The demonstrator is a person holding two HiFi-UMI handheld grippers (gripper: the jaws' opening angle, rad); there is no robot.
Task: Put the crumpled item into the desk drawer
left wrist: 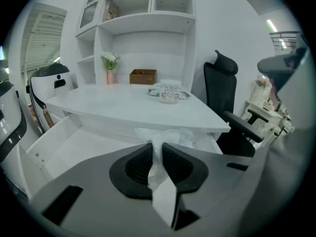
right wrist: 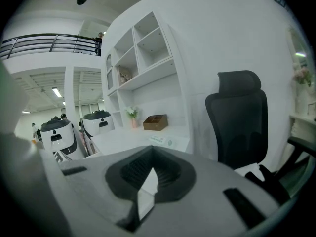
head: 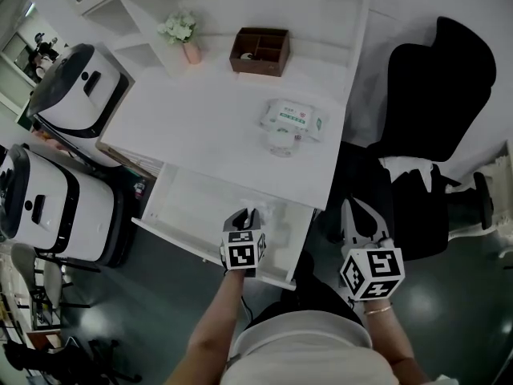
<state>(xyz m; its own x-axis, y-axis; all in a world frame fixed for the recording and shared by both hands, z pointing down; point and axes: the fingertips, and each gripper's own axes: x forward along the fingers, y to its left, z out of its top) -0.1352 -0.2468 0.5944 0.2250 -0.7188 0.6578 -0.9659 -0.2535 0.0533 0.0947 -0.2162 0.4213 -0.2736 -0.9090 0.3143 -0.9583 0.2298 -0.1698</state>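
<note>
Left gripper view: crumpled item (left wrist: pixel 170 136) between tool (left wrist: pixel 158 147) jaws

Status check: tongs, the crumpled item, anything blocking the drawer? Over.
Left tongs shut on crumpled plastic, over open drawer. Right tongs shut, empty, beside office chair. Nothing blocking the drawer.

We see a brown wooden compartment box (head: pixel 259 51). Left of it stands a pink vase of white flowers (head: pixel 183 37). Nearer us lies a white wipes pack (head: pixel 292 119). Well right sits a black office chair (head: pixel 433 95).

Desk (head: pixel 216 123) with wipes pack (head: pixel 292 119), box (head: pixel 260 52), vase (head: pixel 191 52)
</note>
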